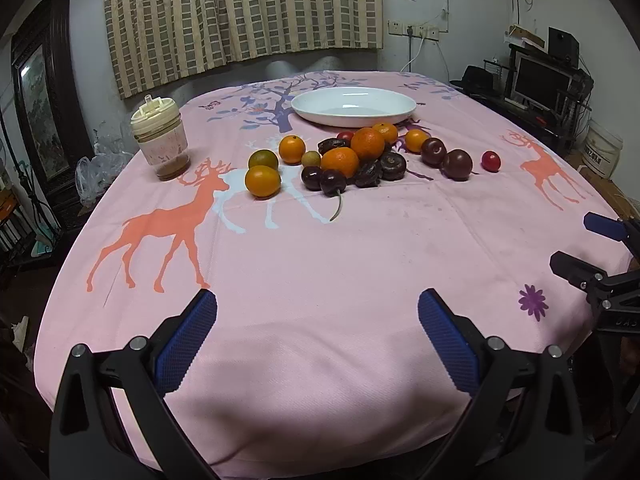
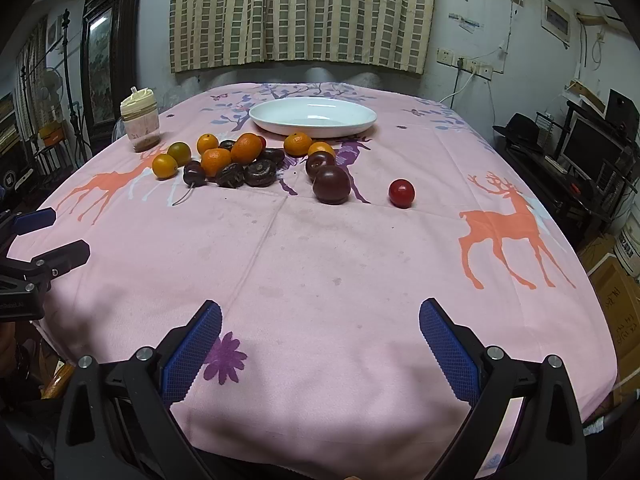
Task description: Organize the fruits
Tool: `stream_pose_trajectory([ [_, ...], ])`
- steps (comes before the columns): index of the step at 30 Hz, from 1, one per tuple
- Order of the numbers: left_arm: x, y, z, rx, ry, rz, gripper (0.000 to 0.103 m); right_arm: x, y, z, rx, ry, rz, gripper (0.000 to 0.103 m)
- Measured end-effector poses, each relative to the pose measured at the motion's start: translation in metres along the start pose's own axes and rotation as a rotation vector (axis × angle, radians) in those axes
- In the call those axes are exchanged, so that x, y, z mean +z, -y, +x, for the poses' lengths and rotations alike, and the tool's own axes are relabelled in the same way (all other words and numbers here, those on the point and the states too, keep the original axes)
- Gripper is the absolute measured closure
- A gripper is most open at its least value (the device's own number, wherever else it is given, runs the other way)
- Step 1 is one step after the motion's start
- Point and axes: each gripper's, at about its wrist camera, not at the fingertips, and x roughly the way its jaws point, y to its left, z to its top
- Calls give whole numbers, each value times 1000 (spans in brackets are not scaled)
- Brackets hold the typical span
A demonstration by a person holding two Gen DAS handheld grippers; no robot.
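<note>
Several fruits lie in a loose cluster mid-table: small oranges (image 1: pixel 340 161) (image 2: pixel 216 161), dark plums (image 1: pixel 457 164) (image 2: pixel 331 185), dark cherries (image 1: pixel 333 182), wrinkled dates (image 2: pixel 260 173) and a red cherry tomato (image 1: pixel 491 161) (image 2: pixel 401 193). An empty white plate (image 1: pixel 354 106) (image 2: pixel 313 117) sits behind them. My left gripper (image 1: pixel 318 310) is open and empty over the near table edge, well short of the fruit. My right gripper (image 2: pixel 320 318) is also open and empty near the front edge. Each gripper shows at the side of the other's view.
A lidded plastic jar (image 1: pixel 161 138) (image 2: pixel 140 120) stands at the far left of the pink deer-print tablecloth (image 1: pixel 320 248). A curtain hangs behind the table. A desk with a monitor (image 1: pixel 540 80) stands to the right.
</note>
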Motion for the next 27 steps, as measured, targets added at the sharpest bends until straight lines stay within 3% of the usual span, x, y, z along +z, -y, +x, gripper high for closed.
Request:
stream_pose_trajectory([
  [27,0,2,5,4,-21,-1,4,-3,-1,7,-1,-15,3,4],
])
